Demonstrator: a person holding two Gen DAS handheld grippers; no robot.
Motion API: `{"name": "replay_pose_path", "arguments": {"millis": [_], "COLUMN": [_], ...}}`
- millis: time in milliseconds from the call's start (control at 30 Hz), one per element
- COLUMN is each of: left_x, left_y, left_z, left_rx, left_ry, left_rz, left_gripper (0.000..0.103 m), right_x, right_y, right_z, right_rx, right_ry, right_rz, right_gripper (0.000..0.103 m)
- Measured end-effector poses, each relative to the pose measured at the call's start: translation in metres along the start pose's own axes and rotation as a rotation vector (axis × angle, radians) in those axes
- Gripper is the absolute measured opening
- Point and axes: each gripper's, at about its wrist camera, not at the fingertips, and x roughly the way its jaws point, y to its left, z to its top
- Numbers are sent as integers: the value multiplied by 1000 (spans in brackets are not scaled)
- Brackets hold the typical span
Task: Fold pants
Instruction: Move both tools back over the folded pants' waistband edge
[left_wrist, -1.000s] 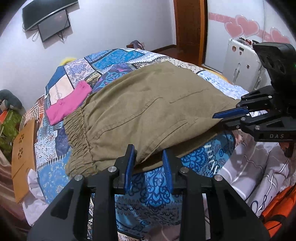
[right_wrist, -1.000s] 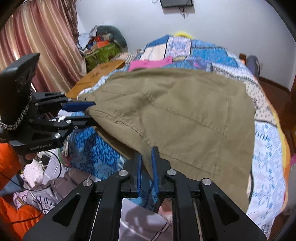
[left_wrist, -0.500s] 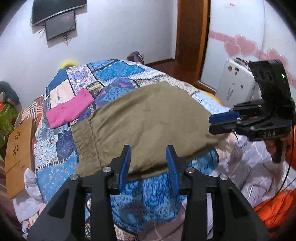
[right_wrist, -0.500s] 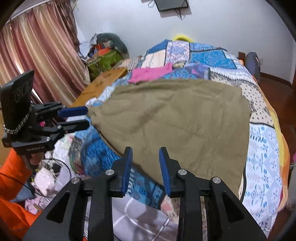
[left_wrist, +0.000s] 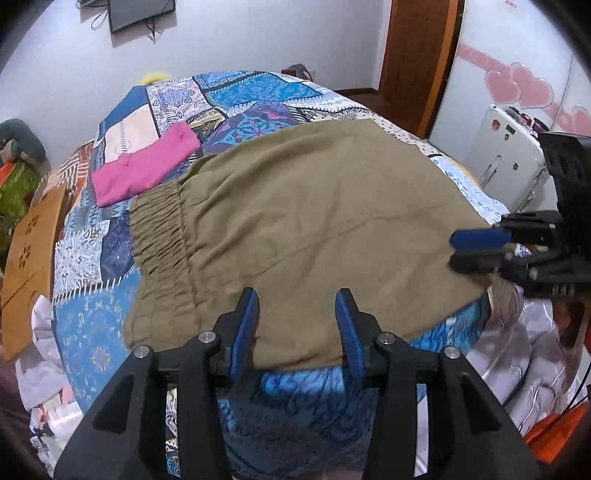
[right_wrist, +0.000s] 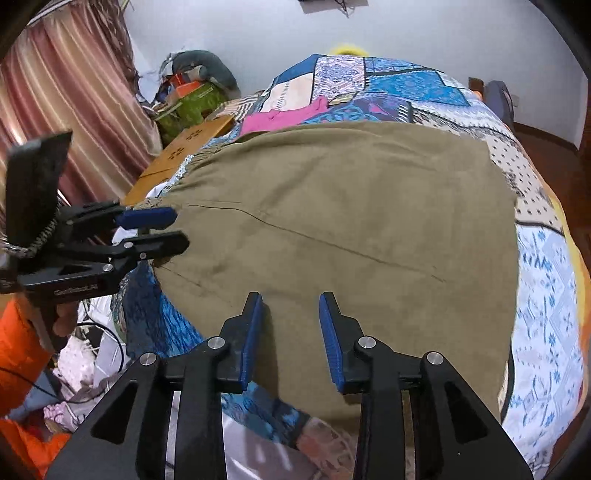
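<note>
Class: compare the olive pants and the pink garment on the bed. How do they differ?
The olive pants look far bigger than the pink garment. The pants lie at the bed's near edge between both open grippers; the pink garment lies farther back, untouched. Both lie flat on the patchwork quilt.

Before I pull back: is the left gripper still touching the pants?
Cannot tell. Left wrist view shows left gripper jaws open, nothing clamped, but pants lie directly behind.

Legible text: you will find none. One white printed mark sits on the side of your left gripper (right_wrist: 149, 230), seen from the right wrist; it is too blurred to read.
</note>
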Motion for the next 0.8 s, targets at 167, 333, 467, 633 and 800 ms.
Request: {"name": "replay_pose_path", "arguments": {"millis": [167, 333, 467, 633, 800], "left_x": [-12, -15, -14, -16, -32], "left_y": [7, 14, 11, 11, 14], "left_z": [-10, -13, -15, -11, 7], "left_rx": [-10, -42, -35, -66, -81], "left_ry": [-18, -21, -25, -10, -34], "left_rz": [13, -2, 14, 16, 34], "left_gripper": [44, 44, 44, 44, 44], "right_x": [-14, -23, -30, -37, -49], "right_y": [-22, -37, -54, -59, -51], "right_z": [-14, -29, -42, -45, -27], "right_rx": [32, 53, 107, 145, 111], "right_ry": [9, 25, 28, 31, -4], "right_rz": [-63, -155, -148, -154, -163], "right_gripper": [29, 29, 31, 30, 31]}}
